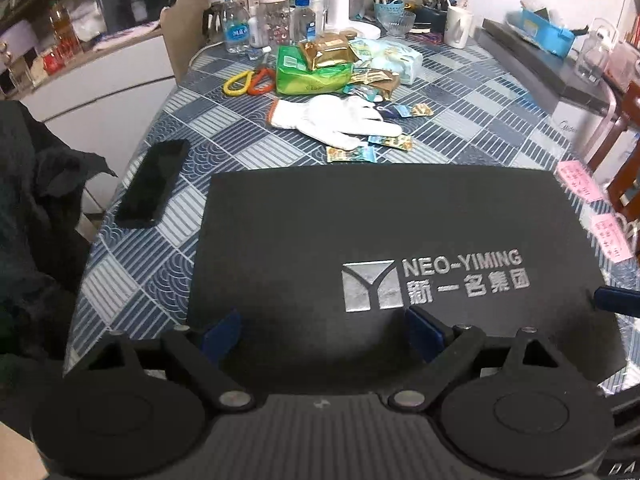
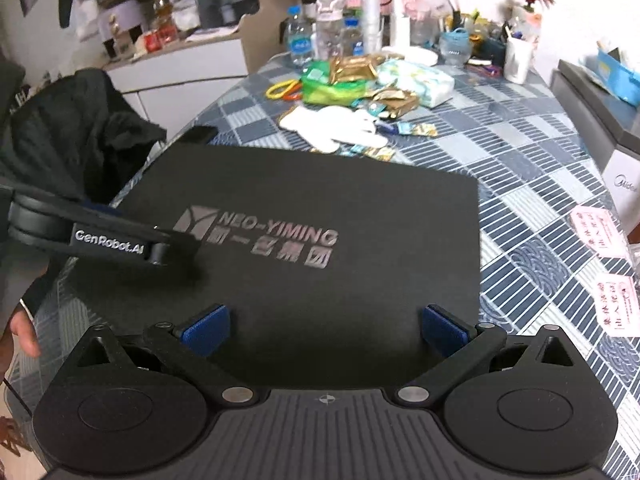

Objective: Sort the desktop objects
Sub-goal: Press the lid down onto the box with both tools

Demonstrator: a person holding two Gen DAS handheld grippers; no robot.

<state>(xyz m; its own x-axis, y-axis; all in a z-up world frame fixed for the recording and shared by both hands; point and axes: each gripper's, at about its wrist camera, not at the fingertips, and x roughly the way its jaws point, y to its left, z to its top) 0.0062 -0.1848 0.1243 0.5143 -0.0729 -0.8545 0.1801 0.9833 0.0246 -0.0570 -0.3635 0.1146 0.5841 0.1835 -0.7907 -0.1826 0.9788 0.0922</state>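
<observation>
Both our grippers sit over the black box on the counter.

Our left gripper [image 1: 324, 336] has its fingers apart, empty, above the near edge of the black box [image 1: 380, 240], which lies flat on the checked counter [image 1: 500, 120]. Our right gripper [image 2: 324, 330] also has its fingers apart and empty over the box's near edge. Beyond the box lie a white glove [image 1: 340, 120], candy wrappers [image 1: 352, 154] just beside it, and a phone [image 1: 154, 182] to the left.
</observation>
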